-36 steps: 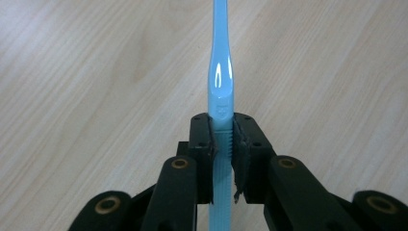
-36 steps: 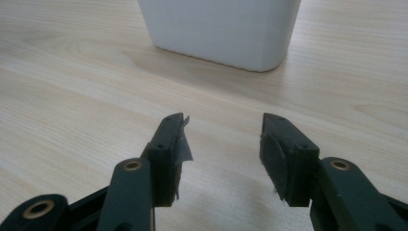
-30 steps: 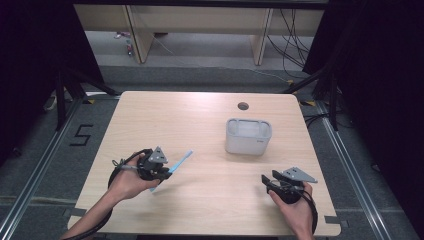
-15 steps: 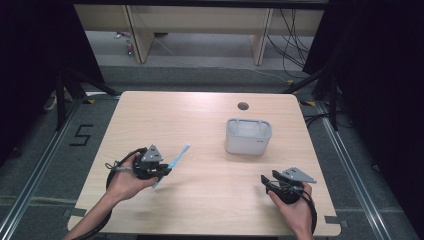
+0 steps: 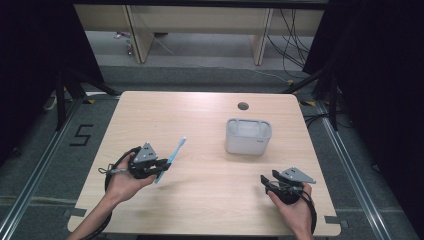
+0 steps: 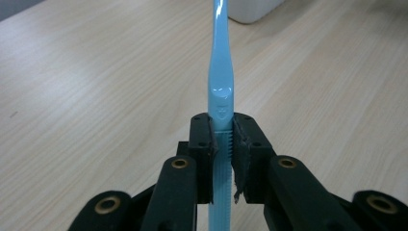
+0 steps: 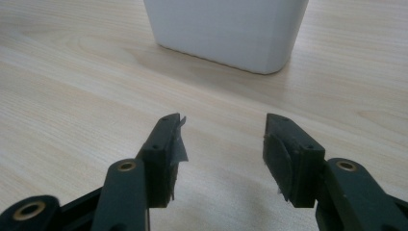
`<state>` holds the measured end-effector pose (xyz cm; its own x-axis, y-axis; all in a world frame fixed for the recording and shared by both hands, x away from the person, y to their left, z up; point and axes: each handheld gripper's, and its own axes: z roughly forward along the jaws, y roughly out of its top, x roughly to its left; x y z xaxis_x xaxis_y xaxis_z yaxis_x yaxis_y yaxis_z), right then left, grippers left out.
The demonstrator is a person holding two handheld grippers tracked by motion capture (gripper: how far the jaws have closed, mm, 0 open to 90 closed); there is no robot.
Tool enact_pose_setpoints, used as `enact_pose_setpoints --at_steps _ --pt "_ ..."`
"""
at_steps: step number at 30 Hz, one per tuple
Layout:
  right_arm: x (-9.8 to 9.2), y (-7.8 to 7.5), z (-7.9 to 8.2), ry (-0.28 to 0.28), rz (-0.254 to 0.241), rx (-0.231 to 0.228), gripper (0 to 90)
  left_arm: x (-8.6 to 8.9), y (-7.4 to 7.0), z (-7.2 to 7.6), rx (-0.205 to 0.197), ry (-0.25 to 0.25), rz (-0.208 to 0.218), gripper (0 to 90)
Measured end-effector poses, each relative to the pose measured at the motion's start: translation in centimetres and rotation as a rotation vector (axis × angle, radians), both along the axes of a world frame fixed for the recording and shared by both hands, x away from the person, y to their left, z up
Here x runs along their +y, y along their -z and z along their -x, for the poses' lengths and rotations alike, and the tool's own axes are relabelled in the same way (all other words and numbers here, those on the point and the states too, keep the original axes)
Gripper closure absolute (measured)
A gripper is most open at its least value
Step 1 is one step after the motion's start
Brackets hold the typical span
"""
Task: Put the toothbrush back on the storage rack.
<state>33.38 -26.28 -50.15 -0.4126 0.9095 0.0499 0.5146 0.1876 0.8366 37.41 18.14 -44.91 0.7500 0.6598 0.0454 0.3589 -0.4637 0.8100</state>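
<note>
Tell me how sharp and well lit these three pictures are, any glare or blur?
High view: table evenly lit, surroundings dark, soft shadow under the toothbrush. Left gripper view: glare spot on the toothbrush handle, jaws sharp, far tabletop soft. Right gripper view: open jaws slightly blurred, white container smooth and shadowless on its face.

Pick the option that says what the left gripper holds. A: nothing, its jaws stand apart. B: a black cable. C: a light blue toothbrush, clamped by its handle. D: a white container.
C: in the left gripper view the left gripper has its jaws pressed on the ribbed handle of the light blue toothbrush, whose head points toward the white container.
</note>
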Motion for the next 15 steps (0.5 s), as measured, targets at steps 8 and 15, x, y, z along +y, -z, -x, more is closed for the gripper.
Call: enact_pose_setpoints --at_steps 8,15 --pt "0.14 0.00 0.04 -0.011 -0.001 -0.008 48.7 0.38 0.41 0.37 -0.048 -0.036 0.079 78.6" --pt "0.42 -0.23 0.26 -0.003 -0.018 -0.002 48.7 0.68 0.63 0.72 -0.098 -0.068 0.144 78.6"
